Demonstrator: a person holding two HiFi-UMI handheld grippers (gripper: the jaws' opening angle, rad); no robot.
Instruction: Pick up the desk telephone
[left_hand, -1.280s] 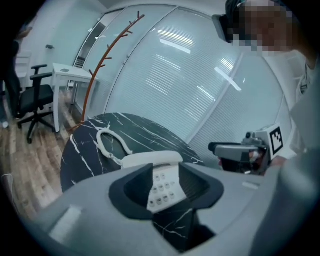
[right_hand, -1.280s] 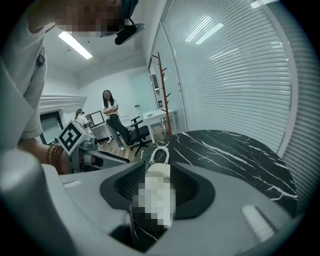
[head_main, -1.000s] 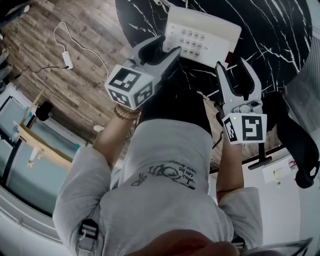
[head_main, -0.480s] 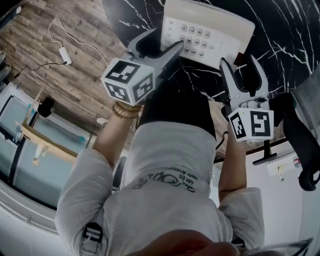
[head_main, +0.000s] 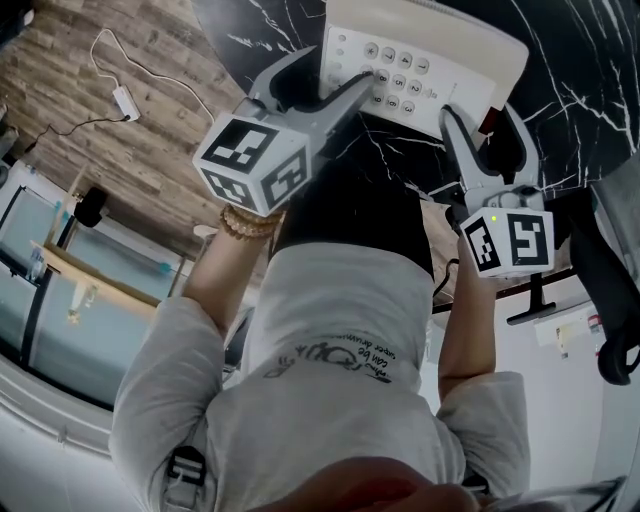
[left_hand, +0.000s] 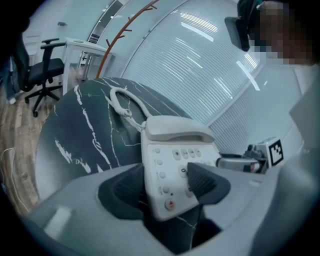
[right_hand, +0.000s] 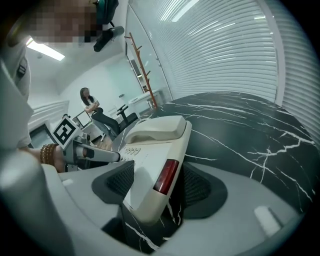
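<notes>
On marble table (head_main: 575, 95), desk telephone (head_main: 430, 50), left gripper (head_main: 335, 82) jaws closing around one corner, right gripper (head_main: 481, 125) open around another

Reads cream-white on the telephone (head_main: 470, 60), with a red strip (right_hand: 165, 176). Runs black with white marble veins across the table (head_main: 570, 90). Shows brown wood grain on the floor (head_main: 60, 80) at 10 o'clock, grey with dark print on the shirt (head_main: 330, 400) at 6 o'clock.

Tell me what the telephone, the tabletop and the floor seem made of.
Telephone: likely moulded plastic, off-white, smooth matt shell with a red translucent insert.
Tabletop: black marble or a marble-look laminate, white veins, slight sheen; cannot tell which.
Floor: wood or wood-look planks, brown grain with visible plank joints.
</notes>
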